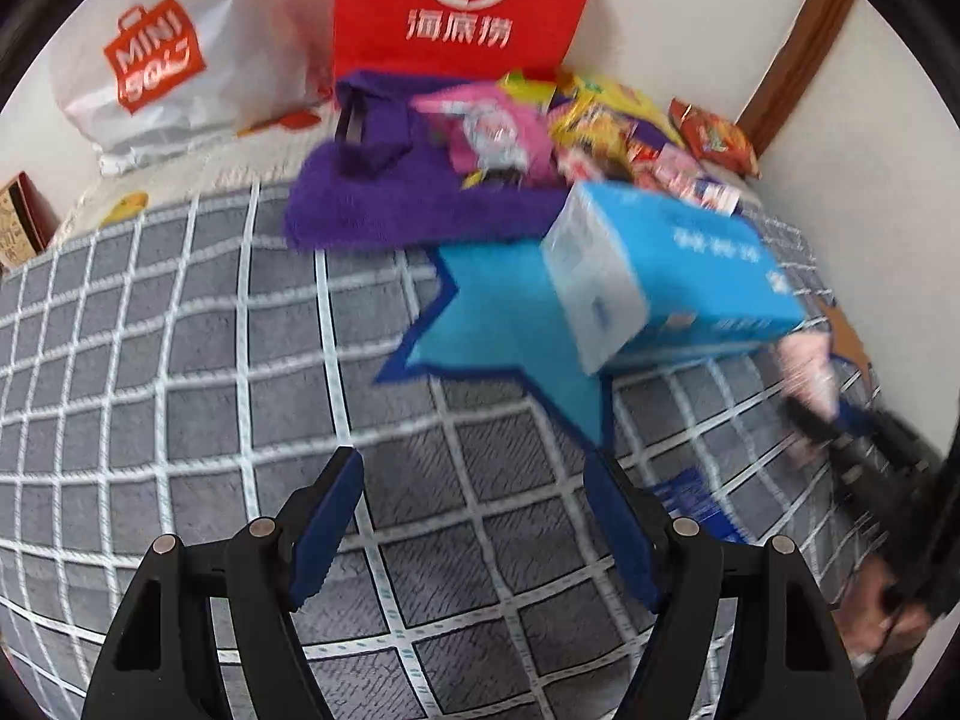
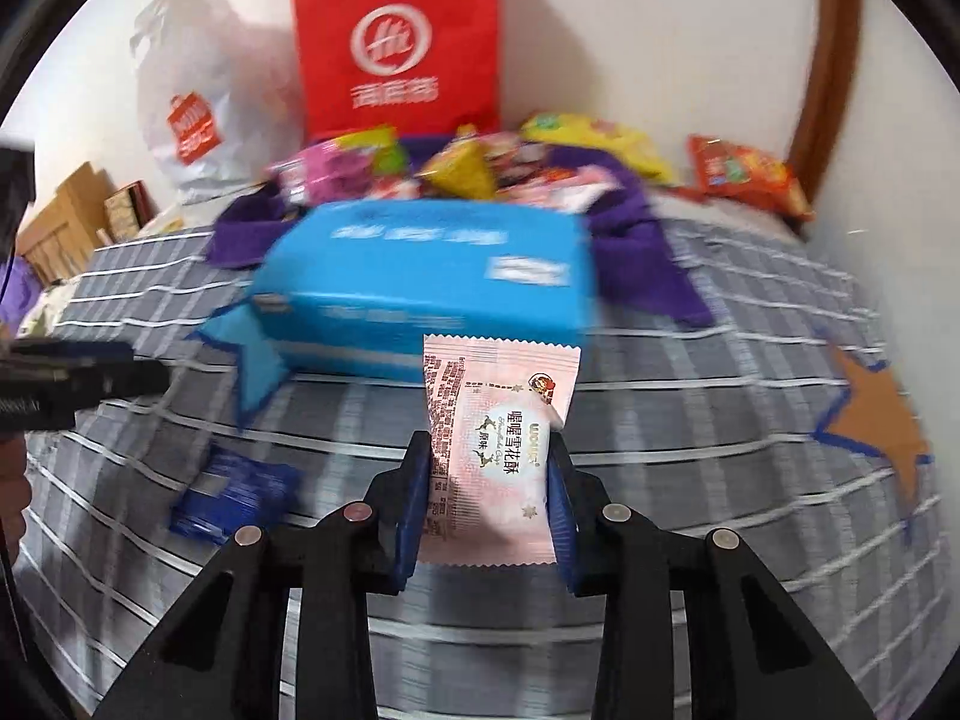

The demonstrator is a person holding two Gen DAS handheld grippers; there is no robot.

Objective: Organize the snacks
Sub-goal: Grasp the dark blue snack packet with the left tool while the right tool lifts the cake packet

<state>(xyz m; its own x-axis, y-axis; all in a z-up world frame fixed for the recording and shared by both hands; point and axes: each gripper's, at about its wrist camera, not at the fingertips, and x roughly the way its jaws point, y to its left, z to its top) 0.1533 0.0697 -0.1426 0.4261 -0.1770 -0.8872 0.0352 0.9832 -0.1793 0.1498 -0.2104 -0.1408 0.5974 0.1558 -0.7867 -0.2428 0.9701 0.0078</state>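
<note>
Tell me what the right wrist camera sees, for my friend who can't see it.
The right gripper pinches a pink snack packet above a grey checked blanket. Behind sit a blue box, a snack pile and a red bag.

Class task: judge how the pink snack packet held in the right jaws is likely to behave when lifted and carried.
The pink snack packet looks light: it sits pinched between narrow pads without sagging much. Its crimped top edge stands free above the jaws, so the film is probably fairly crisp, not limp. The glossy wrapper may be slippery, so it could slide if squeezed loosely.
</note>
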